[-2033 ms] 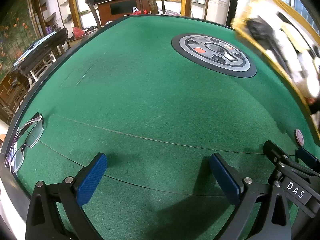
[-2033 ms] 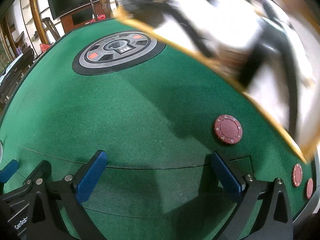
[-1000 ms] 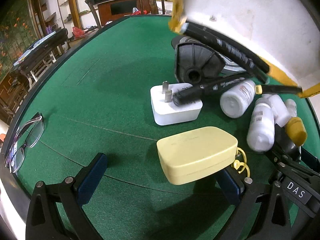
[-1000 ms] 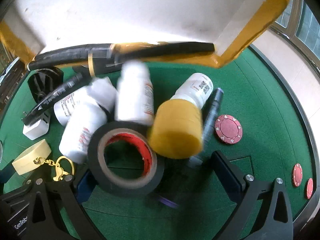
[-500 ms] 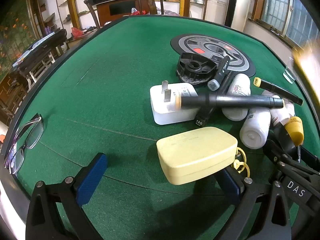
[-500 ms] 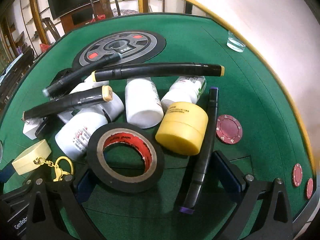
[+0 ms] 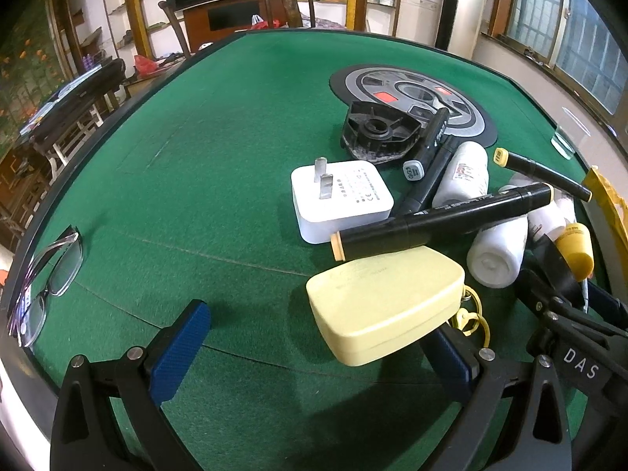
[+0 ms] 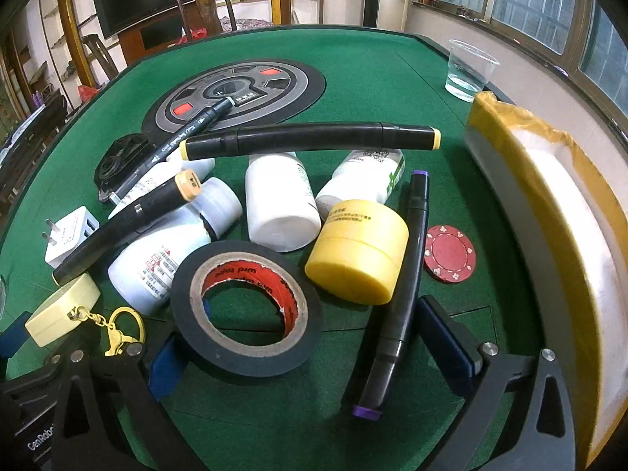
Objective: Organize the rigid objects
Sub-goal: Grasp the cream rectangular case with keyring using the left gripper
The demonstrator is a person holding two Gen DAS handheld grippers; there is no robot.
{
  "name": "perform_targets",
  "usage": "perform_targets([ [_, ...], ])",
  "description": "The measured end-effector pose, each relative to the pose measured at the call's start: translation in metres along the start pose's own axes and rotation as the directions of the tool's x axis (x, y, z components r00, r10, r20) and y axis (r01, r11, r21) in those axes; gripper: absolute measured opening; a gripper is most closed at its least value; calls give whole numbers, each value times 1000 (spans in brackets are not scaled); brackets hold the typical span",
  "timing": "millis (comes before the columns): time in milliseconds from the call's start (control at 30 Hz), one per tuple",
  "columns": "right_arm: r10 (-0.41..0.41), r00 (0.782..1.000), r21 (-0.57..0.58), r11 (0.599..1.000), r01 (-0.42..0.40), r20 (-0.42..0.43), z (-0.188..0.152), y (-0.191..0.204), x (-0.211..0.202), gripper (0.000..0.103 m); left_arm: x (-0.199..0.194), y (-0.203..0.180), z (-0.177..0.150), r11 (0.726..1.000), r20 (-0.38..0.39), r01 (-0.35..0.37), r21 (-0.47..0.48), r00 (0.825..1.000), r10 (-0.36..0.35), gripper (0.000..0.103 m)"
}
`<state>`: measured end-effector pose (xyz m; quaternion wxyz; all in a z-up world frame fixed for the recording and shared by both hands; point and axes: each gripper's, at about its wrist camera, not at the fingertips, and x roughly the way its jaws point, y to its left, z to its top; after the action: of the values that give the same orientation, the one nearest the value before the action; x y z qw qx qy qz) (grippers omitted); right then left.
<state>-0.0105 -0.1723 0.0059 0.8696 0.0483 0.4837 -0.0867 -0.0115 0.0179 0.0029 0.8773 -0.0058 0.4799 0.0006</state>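
Note:
A heap of small objects lies on the green felt table (image 7: 219, 165). In the left wrist view a pale yellow case (image 7: 382, 304) with a gold clasp sits just ahead of my open left gripper (image 7: 314, 347), with a white plug adapter (image 7: 341, 198), black markers (image 7: 443, 221) and white bottles (image 7: 498, 249) behind. In the right wrist view a black tape roll (image 8: 245, 308), a yellow jar (image 8: 359, 249), a purple-capped marker (image 8: 400, 298) and white bottles (image 8: 280, 206) lie in front of my open right gripper (image 8: 314, 357). Neither gripper holds anything.
A white tray with a yellow taped rim (image 8: 549, 212) stands at the right edge. A red chip (image 8: 449, 253) lies beside it, a clear cup (image 8: 469, 70) sits far right. Glasses (image 7: 47, 278) rest at the left table edge. A round grey panel (image 8: 235, 94) marks the centre.
The tray tipped the objects onto the felt, swung away and now stands at the right. The markers rolled and settled on the pile. Both grippers stayed put.

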Motion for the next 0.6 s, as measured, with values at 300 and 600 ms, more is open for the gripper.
perform_targets([
  [300, -1, 1000, 1, 1000, 1, 1, 2, 2, -1, 103, -3, 0, -5, 997, -4, 45, 70, 999, -44, 103],
  [600, 68, 994, -114, 990, -78, -88, 9, -1, 2, 103, -5, 0, -7, 989, -35, 94, 118, 995, -91, 103],
])
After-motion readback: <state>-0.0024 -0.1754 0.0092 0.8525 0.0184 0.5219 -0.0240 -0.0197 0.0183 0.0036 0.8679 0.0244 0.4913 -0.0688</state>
